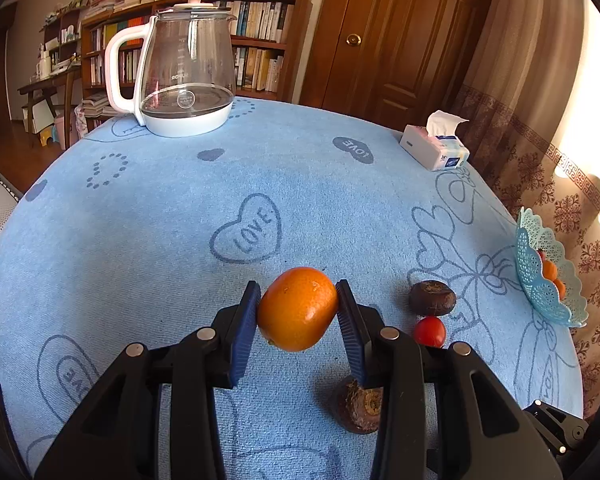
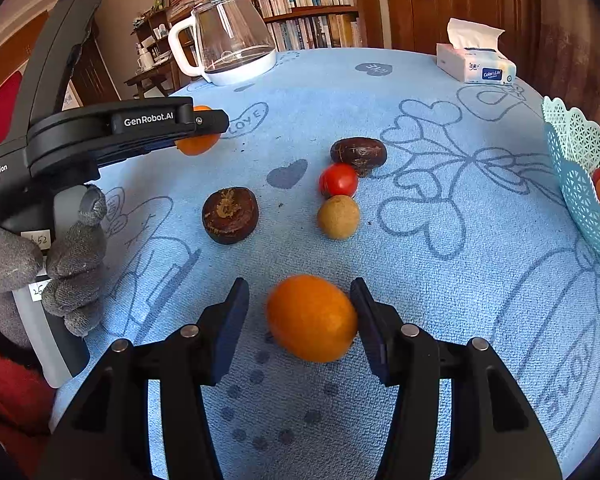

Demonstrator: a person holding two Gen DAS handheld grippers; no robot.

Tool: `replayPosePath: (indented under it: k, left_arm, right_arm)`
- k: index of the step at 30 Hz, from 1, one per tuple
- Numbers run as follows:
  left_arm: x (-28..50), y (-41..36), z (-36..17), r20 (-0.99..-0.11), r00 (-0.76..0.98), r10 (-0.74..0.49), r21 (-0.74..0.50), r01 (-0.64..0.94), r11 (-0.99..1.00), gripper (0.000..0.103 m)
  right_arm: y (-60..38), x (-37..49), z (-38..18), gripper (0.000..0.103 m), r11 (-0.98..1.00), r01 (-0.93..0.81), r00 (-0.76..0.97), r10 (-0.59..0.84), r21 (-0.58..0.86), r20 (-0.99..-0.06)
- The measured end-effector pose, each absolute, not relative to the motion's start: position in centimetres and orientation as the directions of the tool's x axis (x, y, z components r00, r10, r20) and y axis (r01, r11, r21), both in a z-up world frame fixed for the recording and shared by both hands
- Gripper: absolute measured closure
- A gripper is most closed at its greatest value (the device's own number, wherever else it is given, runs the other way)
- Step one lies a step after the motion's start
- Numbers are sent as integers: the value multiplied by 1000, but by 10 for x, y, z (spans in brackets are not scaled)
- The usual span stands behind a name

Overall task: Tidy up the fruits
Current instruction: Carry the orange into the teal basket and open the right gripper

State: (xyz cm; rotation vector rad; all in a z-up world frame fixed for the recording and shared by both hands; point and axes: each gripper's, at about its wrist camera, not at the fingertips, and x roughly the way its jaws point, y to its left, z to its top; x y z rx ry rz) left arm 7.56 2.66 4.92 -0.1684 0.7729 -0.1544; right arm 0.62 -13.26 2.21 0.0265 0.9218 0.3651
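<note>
My left gripper (image 1: 298,310) is shut on an orange kumquat (image 1: 298,309) and holds it above the blue cloth; the same gripper (image 2: 208,124) and fruit (image 2: 198,145) show from the side in the right wrist view. My right gripper (image 2: 300,316) is open around a second orange kumquat (image 2: 312,318) lying on the cloth; its right pad touches the fruit, the left pad stands apart. Two dark water chestnuts (image 2: 230,216) (image 2: 359,155), a red cherry tomato (image 2: 338,180) and a tan longan (image 2: 338,217) lie beyond. A light-blue lattice basket (image 2: 580,184) at the right edge holds orange and red fruits.
A glass kettle (image 1: 180,68) with a white handle stands at the far side of the round table (image 1: 160,200). A tissue box (image 1: 434,146) sits at the far right. A gloved hand (image 2: 76,256) holds the left gripper's handle. Bookshelves, a door and a curtain lie behind.
</note>
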Motion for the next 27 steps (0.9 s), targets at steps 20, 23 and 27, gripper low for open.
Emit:
replayPosePath:
  k: [20,23,27]
  left_arm:
    - [73,23,49,-677,709,-198,-193,89,977,64]
    - [73,22,49,-676,710,-198,-191,91,977,64]
    - [73,22,49,-676,710,-198,-190,92,977,64]
  right_arm:
    - [-168,-2,46,60,953,-210,634,303,219,-711]
    - [-181,-3,54,60,956,-183,661,293,230,-691]
    - [-200,-2,67,60,959,-140,700,272,246,-660]
